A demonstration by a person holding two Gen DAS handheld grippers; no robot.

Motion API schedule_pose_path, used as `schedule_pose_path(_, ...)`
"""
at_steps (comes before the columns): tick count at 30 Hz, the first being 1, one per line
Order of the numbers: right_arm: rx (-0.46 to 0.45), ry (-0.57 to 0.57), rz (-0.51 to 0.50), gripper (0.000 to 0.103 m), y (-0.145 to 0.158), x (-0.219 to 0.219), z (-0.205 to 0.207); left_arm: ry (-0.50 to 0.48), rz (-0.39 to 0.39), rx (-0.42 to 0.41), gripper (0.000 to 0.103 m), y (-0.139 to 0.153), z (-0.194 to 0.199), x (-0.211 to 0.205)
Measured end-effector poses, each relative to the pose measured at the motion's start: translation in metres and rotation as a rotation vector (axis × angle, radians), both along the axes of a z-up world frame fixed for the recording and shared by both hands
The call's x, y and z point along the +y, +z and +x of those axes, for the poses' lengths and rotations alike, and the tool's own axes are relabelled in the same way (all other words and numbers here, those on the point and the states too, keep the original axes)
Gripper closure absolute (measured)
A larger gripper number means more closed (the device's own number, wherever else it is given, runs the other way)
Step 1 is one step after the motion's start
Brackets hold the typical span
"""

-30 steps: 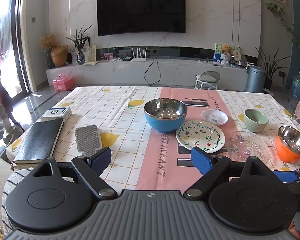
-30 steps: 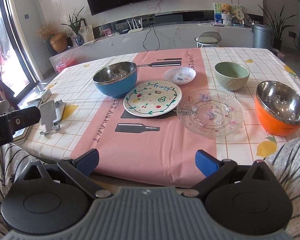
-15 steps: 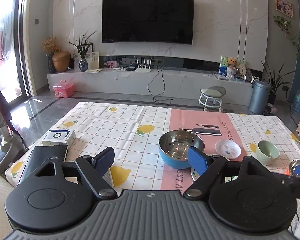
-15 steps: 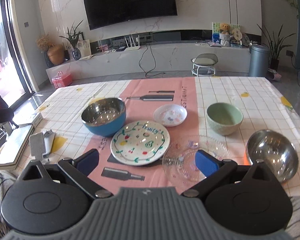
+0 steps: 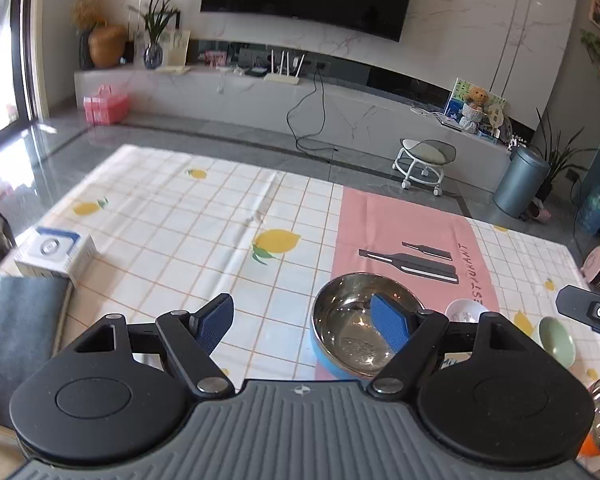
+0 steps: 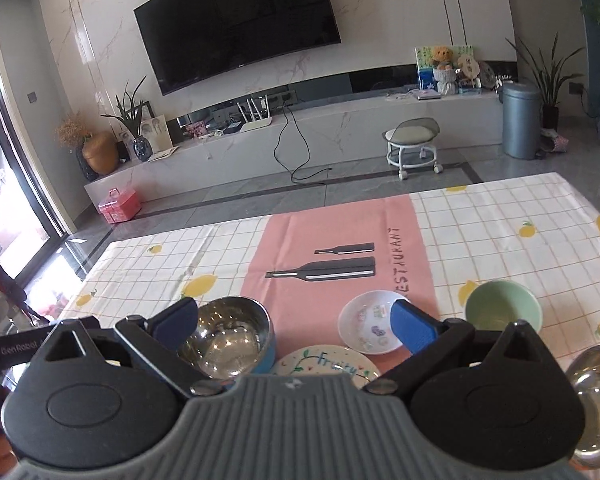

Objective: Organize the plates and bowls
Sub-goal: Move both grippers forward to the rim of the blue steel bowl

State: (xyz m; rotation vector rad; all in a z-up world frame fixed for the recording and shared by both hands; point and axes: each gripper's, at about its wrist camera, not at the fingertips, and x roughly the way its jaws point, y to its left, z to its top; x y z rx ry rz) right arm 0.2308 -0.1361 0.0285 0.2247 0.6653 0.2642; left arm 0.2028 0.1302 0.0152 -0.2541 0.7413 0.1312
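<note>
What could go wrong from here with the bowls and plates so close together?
The blue bowl sits right beside the fruit plate, so lifting it carelessly could knock the plate. The left gripper, jaws open and just narrowing, has one pad over the bowl's slick steel inside; a rim grip might slip. The small dish crowds the right gripper.

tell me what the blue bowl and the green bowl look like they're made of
Blue bowl: polished metal inside, likely stainless steel, going by its mirror-like reflections; matte blue shell outside, possibly plastic.
Green bowl: probably glazed ceramic, with a smooth, opaque, pale green surface; melamine can't be ruled out.
</note>
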Motion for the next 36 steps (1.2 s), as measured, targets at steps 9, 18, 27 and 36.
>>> schedule_pose_path(9, 0.017, 0.048, -0.109, 0.003, -0.038, 0.065, 0.073, -0.062, -0.142, 0.006, 0.026, -0.052, 0.031, 0.021)
schedule_pose_path(18, 0.117, 0.02, -0.058, 0.034, -0.1, 0.078, 0.105, -0.084, -0.066, 0.075, 0.026, -0.077, 0.055, 0.005)
schedule_pose_path(27, 0.212, 0.113, -0.101, 0.037, -0.122, 0.085, 0.109, -0.14, -0.127, 0.127, 0.028, -0.097, 0.065, 0.005)
schedule_pose_path(36, 0.296, 0.174, -0.065, 0.086, -0.143, 0.088, 0.11, -0.097, -0.23, 0.202, 0.066, -0.109, 0.064, 0.011)
